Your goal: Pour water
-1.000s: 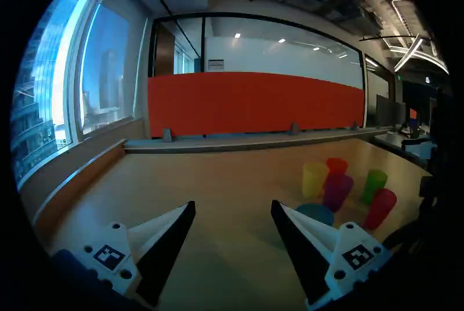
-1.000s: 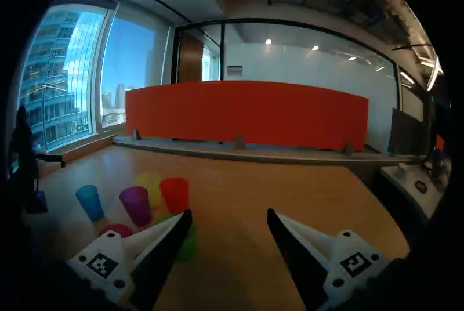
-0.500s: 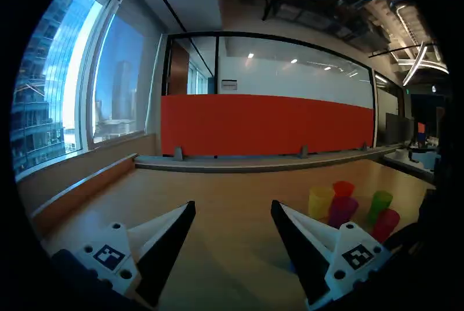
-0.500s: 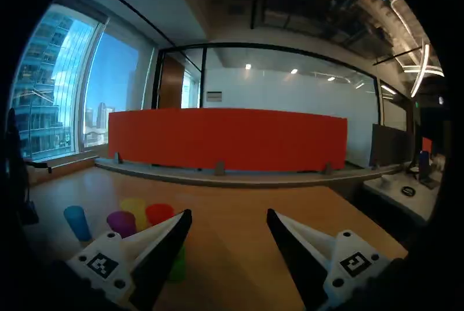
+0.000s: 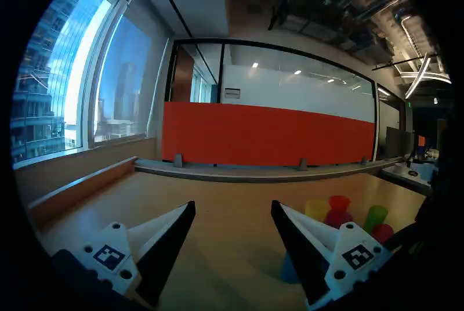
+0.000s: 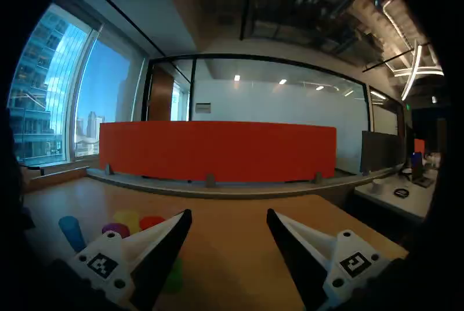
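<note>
Well, the left gripper [image 5: 232, 235] hangs with its fingers spread wide and nothing between them, low over the wooden table [image 5: 232, 195]. A blue cup [image 5: 287, 267] peeks from behind the finger on the right of the left gripper view. Farther off cluster a yellow cup [image 5: 317, 209], red cup [image 5: 339, 202], purple cup [image 5: 343, 219], green cup [image 5: 376, 217] and dark red cup [image 5: 383, 232]. The right gripper [image 6: 228, 241] is equally open and empty, with the cups off to its left. An orange partition [image 5: 267, 134] lines the table's far edge.
</note>
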Available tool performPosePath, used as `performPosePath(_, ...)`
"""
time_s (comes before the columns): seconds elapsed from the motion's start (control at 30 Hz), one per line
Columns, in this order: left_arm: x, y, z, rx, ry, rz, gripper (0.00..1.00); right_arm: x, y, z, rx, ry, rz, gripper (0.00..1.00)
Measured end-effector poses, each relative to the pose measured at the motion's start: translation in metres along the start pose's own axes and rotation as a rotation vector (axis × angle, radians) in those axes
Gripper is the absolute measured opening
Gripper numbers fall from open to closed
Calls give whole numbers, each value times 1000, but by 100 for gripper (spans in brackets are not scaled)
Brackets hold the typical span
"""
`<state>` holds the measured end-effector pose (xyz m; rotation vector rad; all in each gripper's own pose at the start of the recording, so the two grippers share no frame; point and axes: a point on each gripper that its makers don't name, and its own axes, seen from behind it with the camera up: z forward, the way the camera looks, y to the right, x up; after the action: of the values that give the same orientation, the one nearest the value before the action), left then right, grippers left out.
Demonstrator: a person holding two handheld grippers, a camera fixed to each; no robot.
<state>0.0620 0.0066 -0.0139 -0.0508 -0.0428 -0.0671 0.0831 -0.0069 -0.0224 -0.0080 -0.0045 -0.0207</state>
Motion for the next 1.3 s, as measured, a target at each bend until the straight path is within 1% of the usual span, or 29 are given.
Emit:
performPosePath(0.17,9,-2,-1,23,32,30,97,2,-3,0,4,1,17,100)
performPosePath(0.4,13,2,-1,33,70,60,97,-2,-2,0,0,-14,47,100)
performPosePath(0.57,2,-4,0,51,73,71,97,-3,2,0,-12,-20,52,100)
performPosePath(0.67,-6,-5,1,57,70,78,97,-1,3,-2,-18,-14,42,100)
performPosePath(0.77,-11,-4,2,59,75,85,97,1,7,-2,-36,-6,35,100)
performPosePath(0.97,-23,0,6,48,77,84,97,6,14,-2,-62,-1,46,100)
performPosePath(1.17,-36,-7,8,64,73,97,97,11,17,0,-74,7,47,100)
performPosePath(1.3,-44,-10,11,66,67,89,97,11,13,2,-72,5,39,100)
